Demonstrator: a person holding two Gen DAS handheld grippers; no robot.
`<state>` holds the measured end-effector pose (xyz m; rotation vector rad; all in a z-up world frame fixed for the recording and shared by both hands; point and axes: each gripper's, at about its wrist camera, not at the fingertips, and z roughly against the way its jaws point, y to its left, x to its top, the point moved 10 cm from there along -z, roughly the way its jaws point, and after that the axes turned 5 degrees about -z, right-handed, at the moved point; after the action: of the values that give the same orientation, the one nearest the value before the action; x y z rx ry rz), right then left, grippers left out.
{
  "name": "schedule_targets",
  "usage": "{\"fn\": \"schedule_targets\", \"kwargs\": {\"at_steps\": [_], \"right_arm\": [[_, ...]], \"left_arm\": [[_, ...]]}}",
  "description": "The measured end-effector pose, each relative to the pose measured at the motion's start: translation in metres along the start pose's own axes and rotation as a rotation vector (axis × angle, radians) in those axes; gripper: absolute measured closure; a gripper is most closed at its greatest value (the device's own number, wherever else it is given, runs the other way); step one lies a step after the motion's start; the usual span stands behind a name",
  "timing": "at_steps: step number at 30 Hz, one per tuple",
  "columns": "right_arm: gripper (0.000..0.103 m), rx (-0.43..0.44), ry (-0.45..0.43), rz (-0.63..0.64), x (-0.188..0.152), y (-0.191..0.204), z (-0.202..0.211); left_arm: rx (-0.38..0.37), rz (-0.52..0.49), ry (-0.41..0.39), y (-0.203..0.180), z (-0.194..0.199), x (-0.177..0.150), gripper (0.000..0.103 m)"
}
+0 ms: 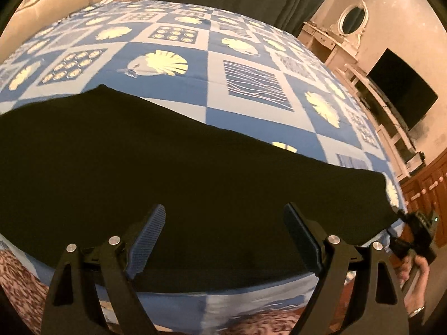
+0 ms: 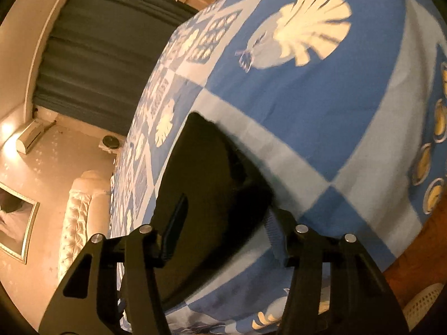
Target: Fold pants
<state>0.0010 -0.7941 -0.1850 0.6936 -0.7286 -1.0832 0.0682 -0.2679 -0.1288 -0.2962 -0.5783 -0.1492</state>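
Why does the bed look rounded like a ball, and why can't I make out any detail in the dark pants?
Left wrist view: the fisheye lens bulges the bedspread; warm dim light leaves the pants a flat black shape. Right wrist view: same bulge, pants smeared by blur, glare from a lamp.

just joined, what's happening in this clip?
A person with a handheld gripper in each hand is working on black pants spread flat on a bed with a blue shell-print sheet. The left gripper hovers open over the near side of the pants, gripping nothing. The right gripper is also open, poised at the end of the pants near the bed's edge. No fold is visible yet, and neither gripper has cloth between its fingers.
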Motion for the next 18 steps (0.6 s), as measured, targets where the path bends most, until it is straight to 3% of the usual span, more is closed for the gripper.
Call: {"fn": "schedule_targets", "kwargs": {"at_steps": [1,3,4,5,10,14,16,18], "right_arm": [[0.050,0.003,0.011,-0.009,-0.001,0.000,-0.005],[0.064,-0.009,0.015,-0.007,0.000,0.000,-0.012],[0.084,-0.008,0.019,-0.004,0.000,0.000,-0.014],[0.091,-0.010,0.026,-0.004,0.000,-0.001,-0.015],[0.094,-0.026,0.003,-0.003,0.006,-0.012,-0.009],[0.093,0.016,0.018,-0.042,0.005,-0.018,-0.012],[0.086,0.021,0.048,-0.019,0.005,-0.014,-0.009],[0.065,-0.003,0.015,0.014,0.018,-0.012,0.006]], "left_arm": [[0.006,-0.001,0.001,0.003,0.000,0.000,0.018],[0.023,0.007,0.004,0.013,0.000,0.001,0.018],[0.029,0.011,0.003,0.018,0.001,0.002,0.018],[0.035,0.014,0.003,0.021,0.001,0.002,0.018],[0.089,0.030,0.004,0.057,0.005,0.006,0.018],[0.141,0.028,0.000,0.090,0.011,0.008,0.018],[0.178,0.028,0.005,0.111,0.014,0.009,0.018],[0.205,0.032,0.008,0.130,0.017,0.010,0.018]]}}
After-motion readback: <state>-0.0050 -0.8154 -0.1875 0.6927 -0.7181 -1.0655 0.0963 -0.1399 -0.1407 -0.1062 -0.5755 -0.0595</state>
